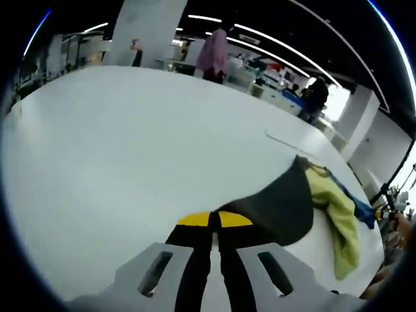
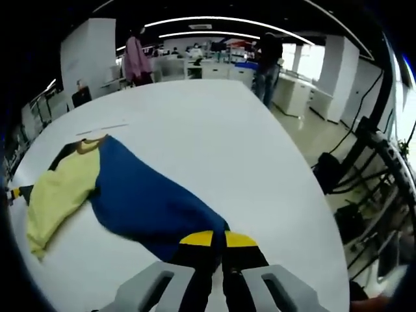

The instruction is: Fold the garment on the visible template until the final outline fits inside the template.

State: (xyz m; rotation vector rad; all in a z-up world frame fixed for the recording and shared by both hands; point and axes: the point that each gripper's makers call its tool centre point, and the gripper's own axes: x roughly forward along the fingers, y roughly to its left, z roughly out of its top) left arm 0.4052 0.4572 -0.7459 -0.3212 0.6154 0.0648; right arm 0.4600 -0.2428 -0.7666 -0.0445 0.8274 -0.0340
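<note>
Your left gripper clenching the garment's dark corner, lifting it off the white counter; your right gripper clenching its blue hem, yellow sleeve lying flat

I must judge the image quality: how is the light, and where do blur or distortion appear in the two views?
Left gripper view: even ceiling light, strong fisheye bending of the white table, bright window glare at right, garment slightly soft. Right gripper view: ceiling light strips curve, table edge bows, garment fairly sharp, soft shadow beneath it, background people blurred.
</note>
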